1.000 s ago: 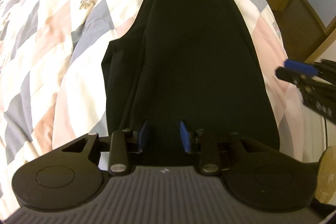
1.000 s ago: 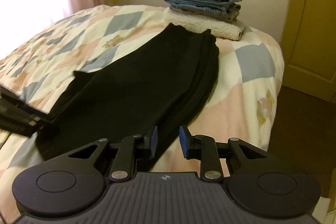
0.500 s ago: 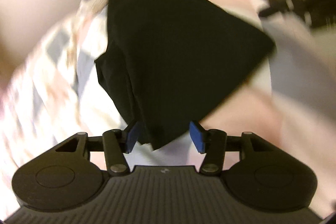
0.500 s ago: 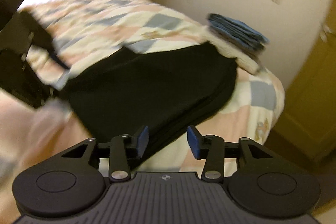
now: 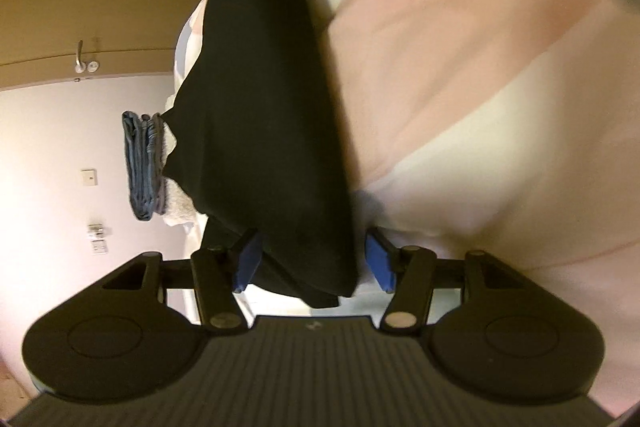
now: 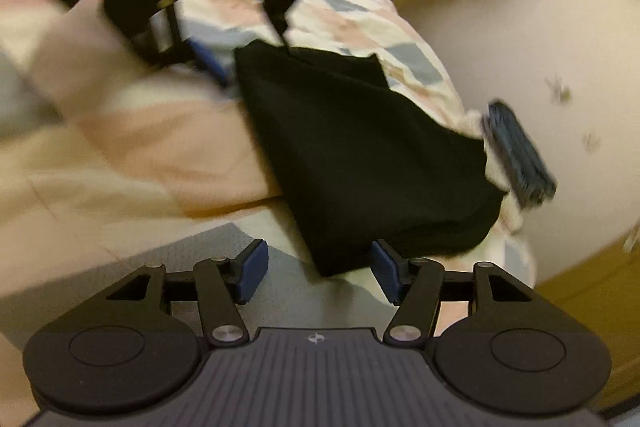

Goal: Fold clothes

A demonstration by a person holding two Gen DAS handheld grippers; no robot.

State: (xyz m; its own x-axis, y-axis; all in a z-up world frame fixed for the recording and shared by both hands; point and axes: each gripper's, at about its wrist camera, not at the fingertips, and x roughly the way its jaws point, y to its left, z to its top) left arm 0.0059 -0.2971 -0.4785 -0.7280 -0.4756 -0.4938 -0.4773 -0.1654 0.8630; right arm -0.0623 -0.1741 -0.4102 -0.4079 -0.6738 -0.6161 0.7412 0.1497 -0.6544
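A black garment (image 5: 272, 115) lies on the patchwork quilt (image 5: 480, 87); it also shows in the right wrist view (image 6: 360, 155). My left gripper (image 5: 314, 261) is open, rolled on its side, with the garment's near corner between its blue pads, not clamped. My right gripper (image 6: 316, 271) is open, its jaws standing either side of the garment's other near corner, just short of it. The left gripper (image 6: 208, 61) shows blurred at the garment's far corner in the right wrist view.
A stack of folded blue jeans on a white fleece (image 5: 146, 167) sits at the bed's far end by the wall, also seen in the right wrist view (image 6: 516, 155). A yellow-brown door (image 5: 80, 27) stands beyond the bed.
Both grippers have opened wider, swung and rolled sharply, and closed in on the garment's near corners. The views are motion-blurred.
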